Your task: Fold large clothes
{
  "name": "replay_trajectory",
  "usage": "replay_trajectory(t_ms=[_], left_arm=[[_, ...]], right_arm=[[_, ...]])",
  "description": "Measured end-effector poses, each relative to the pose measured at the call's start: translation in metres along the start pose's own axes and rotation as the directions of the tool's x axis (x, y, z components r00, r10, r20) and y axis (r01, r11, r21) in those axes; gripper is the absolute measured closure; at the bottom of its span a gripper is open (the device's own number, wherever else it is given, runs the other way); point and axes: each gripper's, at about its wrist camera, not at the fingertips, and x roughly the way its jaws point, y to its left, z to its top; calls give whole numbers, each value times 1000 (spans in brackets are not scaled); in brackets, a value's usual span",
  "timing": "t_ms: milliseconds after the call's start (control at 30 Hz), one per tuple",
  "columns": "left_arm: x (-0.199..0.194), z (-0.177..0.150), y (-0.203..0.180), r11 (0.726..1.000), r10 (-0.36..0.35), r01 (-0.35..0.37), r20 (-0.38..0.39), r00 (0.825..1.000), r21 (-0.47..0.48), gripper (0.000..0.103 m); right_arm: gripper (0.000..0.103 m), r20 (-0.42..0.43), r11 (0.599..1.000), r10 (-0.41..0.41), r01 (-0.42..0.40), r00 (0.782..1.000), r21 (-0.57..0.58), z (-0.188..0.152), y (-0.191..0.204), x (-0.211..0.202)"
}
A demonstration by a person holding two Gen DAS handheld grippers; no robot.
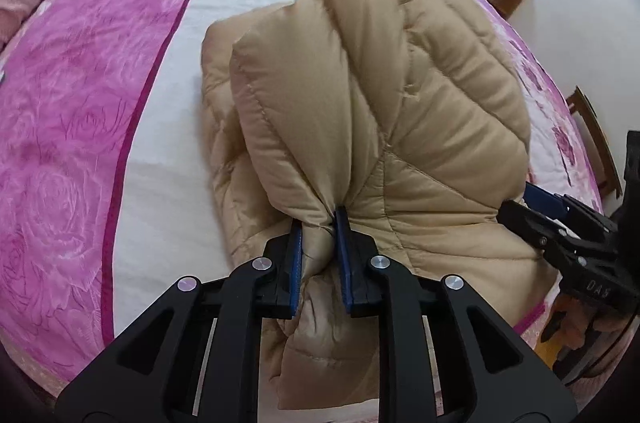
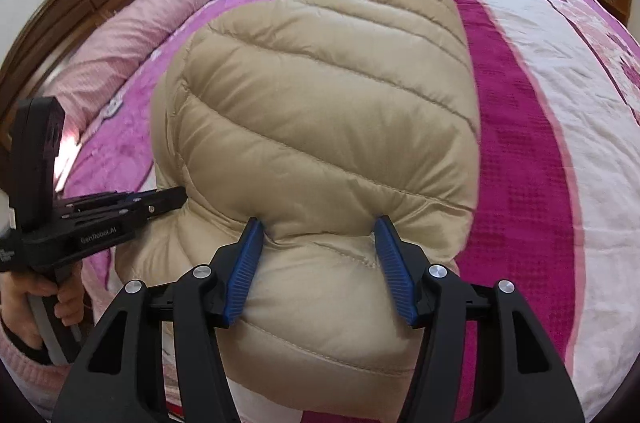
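down at the bottom middle of the left wrist view, the left gripper [image 1: 319,243] has its blue pads squeezed tight on a bunched fold of the tan puffer jacket [image 1: 360,111], which sits piled on the pink and white striped bedspread [image 1: 80,103]. over in the right wrist view the right gripper [image 2: 318,255] is clamped across a fat padded roll of that jacket at bottom centre, pads denting it on both sides, and a hand [image 2: 36,307] grips the other tool's handle at lower left.

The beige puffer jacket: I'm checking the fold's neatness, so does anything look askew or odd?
Nothing damaged. The beige puffer jacket sits bunched and lopsided on the bed, puckered where the left tool and the right tool pinch it.
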Motion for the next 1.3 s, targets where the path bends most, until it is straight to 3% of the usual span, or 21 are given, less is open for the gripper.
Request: replay_trajectory(t_ms=[200, 267, 367, 567, 600, 633, 800, 1067, 1300], left_arm=[[-9, -2, 2, 999, 38, -38, 36, 999, -6, 70], [-25, -6, -3, 997, 81, -82, 75, 994, 11, 51], [-51, -16, -9, 993, 111, -114, 118, 987, 24, 35], [-92, -37, -24, 995, 91, -98, 172, 981, 31, 12], [-94, -39, -27, 994, 95, -102, 168, 981, 35, 11], [-97, -44, -31, 994, 98, -105, 167, 981, 37, 11], [-99, -67, -45, 991, 122, -129, 150, 981, 37, 8], [-76, -96, -48, 983, 183, -181, 46, 982, -34, 6], [-71, -103, -54, 975, 220, -218, 55, 974, -31, 6]], right_arm=[[40, 29, 999, 8, -9, 1000, 35, -1, 0, -4], [33, 50, 997, 31, -35, 998, 71, -2, -3, -15], [24, 86, 992, 37, -47, 996, 118, -7, -6, -41], [14, 111, 991, -7, -8, 994, 131, -25, -4, -72], [6, 107, 991, -16, 2, 994, 131, -30, -2, -75], [5, 102, 991, -21, 7, 995, 132, -36, -1, -78], [5, 78, 989, -56, 45, 995, 143, -59, 1, -80], [5, 43, 972, -146, 135, 988, 193, -94, 5, -76], [5, 18, 960, -176, 168, 984, 222, -110, 7, -71]])
